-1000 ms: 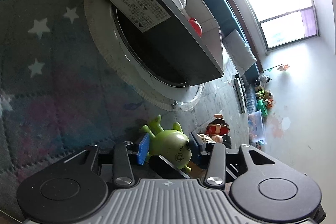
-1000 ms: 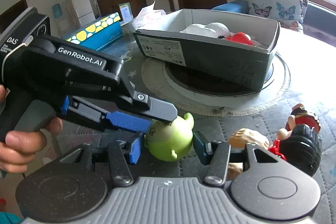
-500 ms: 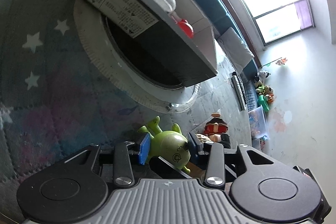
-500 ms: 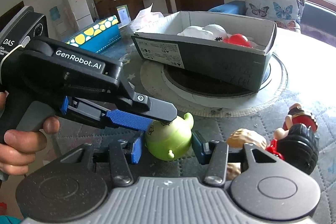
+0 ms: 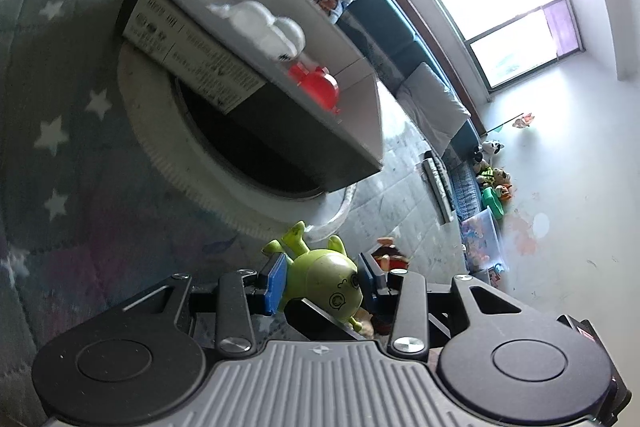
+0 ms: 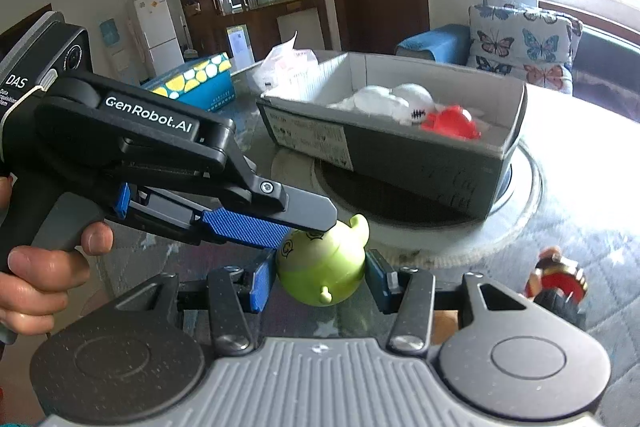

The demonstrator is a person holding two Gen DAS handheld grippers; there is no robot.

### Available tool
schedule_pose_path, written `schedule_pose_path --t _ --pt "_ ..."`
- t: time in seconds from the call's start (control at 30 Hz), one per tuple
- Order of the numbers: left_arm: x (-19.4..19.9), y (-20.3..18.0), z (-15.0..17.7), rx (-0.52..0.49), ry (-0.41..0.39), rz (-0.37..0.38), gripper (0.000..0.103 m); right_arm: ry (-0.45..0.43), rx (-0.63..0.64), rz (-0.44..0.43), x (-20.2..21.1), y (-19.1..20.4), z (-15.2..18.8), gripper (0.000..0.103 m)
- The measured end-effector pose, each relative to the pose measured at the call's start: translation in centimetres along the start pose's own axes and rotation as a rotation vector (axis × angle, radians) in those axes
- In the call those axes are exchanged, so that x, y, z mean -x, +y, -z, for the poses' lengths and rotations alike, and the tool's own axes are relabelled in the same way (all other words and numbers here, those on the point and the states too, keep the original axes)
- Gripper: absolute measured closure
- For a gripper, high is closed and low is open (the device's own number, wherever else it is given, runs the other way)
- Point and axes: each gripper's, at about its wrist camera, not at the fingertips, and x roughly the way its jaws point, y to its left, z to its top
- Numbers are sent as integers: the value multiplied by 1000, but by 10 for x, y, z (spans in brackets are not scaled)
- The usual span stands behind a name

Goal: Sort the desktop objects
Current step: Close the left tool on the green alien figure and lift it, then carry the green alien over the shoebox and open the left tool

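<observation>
A green alien toy [image 5: 324, 277] [image 6: 322, 267] sits between the blue pads of both grippers at once. My left gripper [image 5: 322, 277] is shut on it from the side; it shows in the right wrist view [image 6: 256, 223] as a black tool coming in from the left. My right gripper [image 6: 320, 277] is shut on the toy too, and the toy is held above the table. Behind stands a grey cardboard box [image 6: 404, 151] [image 5: 256, 99] with a white plush [image 6: 388, 99] and a red toy [image 6: 452, 119] inside.
The box rests on a round turntable [image 6: 528, 195] on a star-patterned cloth [image 5: 60, 147]. A dark-haired figure toy [image 6: 556, 283] lies at the right. A blue and yellow box [image 6: 196, 83] and a white bag [image 6: 288, 67] stand at the back.
Both grippers have lifted with the green toy held between them; the box looks lower and nearer. The figure toy at the right has dropped further down in view.
</observation>
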Motion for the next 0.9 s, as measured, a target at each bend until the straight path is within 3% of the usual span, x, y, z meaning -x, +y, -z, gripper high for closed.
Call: schedule_pose_path --t 0.57,0.9 --pt "-2 -54 -87 -154 -92 28 61 -131 16 53 -5 -26 -82 54" --pt "-53 -32 -145 -144 -59 -22 61 -59 -32 51 -70 -68 -122 54"
